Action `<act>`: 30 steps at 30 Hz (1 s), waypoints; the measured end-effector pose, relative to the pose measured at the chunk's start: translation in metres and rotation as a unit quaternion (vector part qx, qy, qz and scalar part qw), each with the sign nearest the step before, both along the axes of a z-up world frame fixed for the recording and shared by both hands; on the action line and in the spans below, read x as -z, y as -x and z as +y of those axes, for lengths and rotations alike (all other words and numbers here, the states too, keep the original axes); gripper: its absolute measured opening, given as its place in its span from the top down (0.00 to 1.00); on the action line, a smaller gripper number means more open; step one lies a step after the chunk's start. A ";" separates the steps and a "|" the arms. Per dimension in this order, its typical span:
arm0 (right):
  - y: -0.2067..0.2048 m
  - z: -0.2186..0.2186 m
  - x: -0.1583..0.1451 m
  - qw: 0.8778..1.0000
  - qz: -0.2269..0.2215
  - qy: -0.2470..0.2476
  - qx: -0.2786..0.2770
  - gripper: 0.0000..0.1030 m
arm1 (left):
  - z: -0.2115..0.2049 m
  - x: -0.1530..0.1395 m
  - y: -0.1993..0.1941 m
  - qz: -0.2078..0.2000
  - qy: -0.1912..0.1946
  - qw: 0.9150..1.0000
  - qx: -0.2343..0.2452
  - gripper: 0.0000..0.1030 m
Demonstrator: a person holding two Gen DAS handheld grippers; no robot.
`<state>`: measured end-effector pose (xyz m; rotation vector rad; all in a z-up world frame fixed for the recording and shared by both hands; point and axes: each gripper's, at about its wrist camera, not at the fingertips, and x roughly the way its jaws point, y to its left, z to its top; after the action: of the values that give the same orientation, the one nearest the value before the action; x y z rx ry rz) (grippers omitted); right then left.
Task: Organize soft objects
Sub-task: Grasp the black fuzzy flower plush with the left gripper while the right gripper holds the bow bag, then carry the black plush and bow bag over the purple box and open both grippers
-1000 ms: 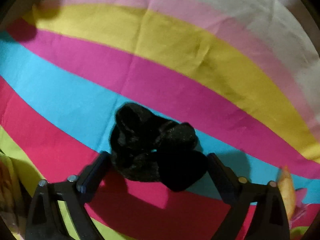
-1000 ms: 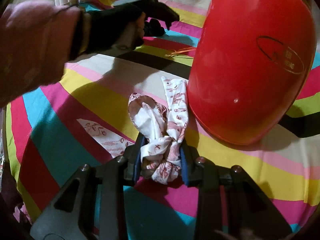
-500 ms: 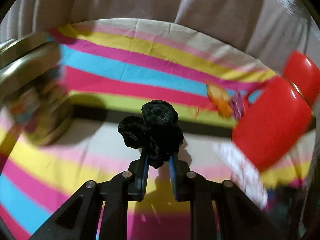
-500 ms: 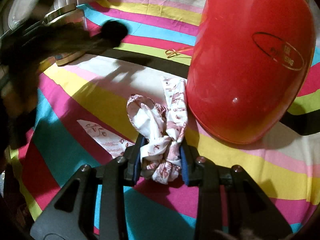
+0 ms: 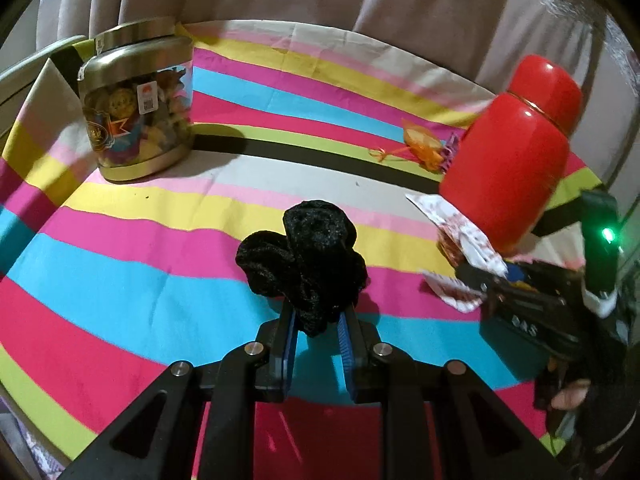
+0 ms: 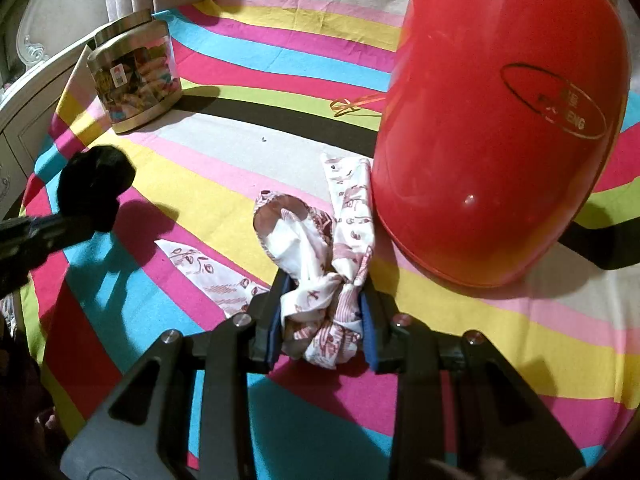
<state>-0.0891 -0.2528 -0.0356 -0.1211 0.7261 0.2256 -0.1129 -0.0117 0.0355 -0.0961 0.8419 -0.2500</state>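
My left gripper [image 5: 317, 320] is shut on a black velvet scrunchie [image 5: 306, 260] and holds it clear above the striped cloth. The same scrunchie [image 6: 94, 182] shows at the left of the right wrist view. My right gripper [image 6: 322, 312] is shut on a knotted white cloth with a red print [image 6: 316, 264], whose tails lie on the table beside the red container [image 6: 500, 120]. In the left wrist view that printed cloth [image 5: 460, 248] and the right gripper [image 5: 480, 276] sit at the right, by the red container [image 5: 512, 164].
A lidded metal jar [image 5: 138, 108] full of wrapped sweets stands at the back left, also as the jar [image 6: 134, 74] in the right wrist view. An orange ribboned pouch [image 5: 420, 144] lies behind the red container. The striped tablecloth [image 5: 120, 272] covers the table; curtains hang behind.
The left gripper closed on the black scrunchie, lifted it off the cloth and swung it a long way back toward the near side. The right gripper kept still with the printed cloth.
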 end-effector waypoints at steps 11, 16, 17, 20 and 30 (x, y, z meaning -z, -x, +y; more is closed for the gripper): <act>0.001 0.010 -0.002 1.000 -0.006 0.026 0.007 0.67 | 0.016 0.015 0.034 0.025 -0.025 0.999 -0.018 0.80; 0.002 0.012 -0.002 0.999 -0.008 0.034 0.010 0.67 | 0.020 0.011 0.041 0.019 -0.031 0.999 -0.019 0.80; 0.003 0.014 -0.002 0.999 -0.009 0.038 0.012 0.67 | 0.022 0.011 0.042 0.018 -0.031 0.999 -0.020 0.80; 0.004 0.014 -0.002 0.999 -0.005 0.028 0.017 0.67 | 0.027 0.010 0.045 0.019 -0.031 0.999 -0.023 0.80; 0.034 0.034 -0.021 0.993 0.019 -0.112 -0.025 0.68 | 0.053 0.008 0.060 0.018 -0.033 0.998 -0.051 0.80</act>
<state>-0.1229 -0.2190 -0.0146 0.0796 0.7303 0.3559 -0.1732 0.0411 0.0272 -0.0817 0.8787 -0.1245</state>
